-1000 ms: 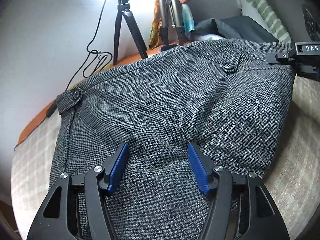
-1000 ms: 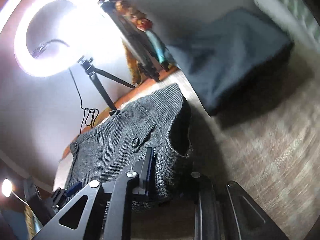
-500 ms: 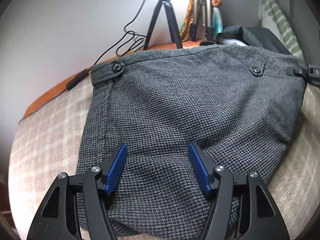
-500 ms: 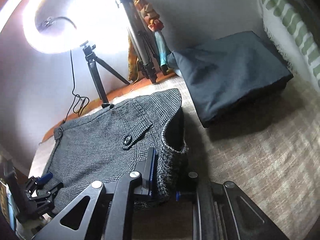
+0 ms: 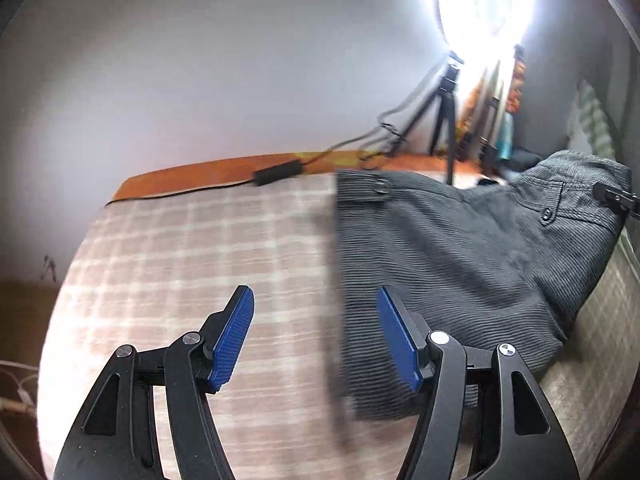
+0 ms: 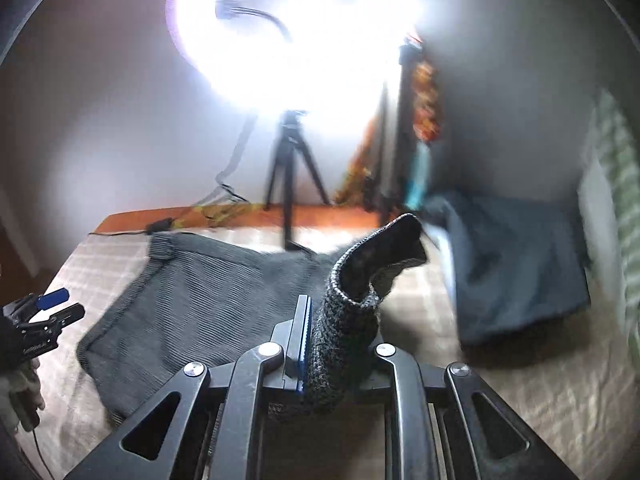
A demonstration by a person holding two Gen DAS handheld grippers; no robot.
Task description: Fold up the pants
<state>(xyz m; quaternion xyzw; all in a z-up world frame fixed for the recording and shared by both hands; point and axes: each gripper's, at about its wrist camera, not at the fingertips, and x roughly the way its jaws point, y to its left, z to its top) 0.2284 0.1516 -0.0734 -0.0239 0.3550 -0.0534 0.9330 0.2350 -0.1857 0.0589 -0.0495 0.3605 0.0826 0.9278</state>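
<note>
My right tool (image 6: 320, 344) is clenched tight on a bunched corner of the grey pants (image 6: 208, 304), near the waistband, and that fold of cloth stands up from between the pads, its dark inside open toward the far wall. From that pinched corner the rest of the pants drapes down to my left and lies spread on the checked bed cover (image 6: 500, 384). My left tool (image 5: 316, 336) stands released, blue pads well apart with nothing between them; it hovers over bare bed cover (image 5: 192, 264) at the pants' left edge, its right pad in front of that hem, though I cannot tell whether it touches. In the right wrist view I see that same left tool (image 6: 48, 308) at the far left of the pants, carried by a gloved hand (image 6: 18, 384). Beyond the pants, to the right, lies a folded dark blue cloth (image 6: 516, 272). Behind the pants, at the bed's far edge, a black tripod (image 6: 294, 176) carries a glaring ring light (image 6: 304, 28) against the wall.
</note>
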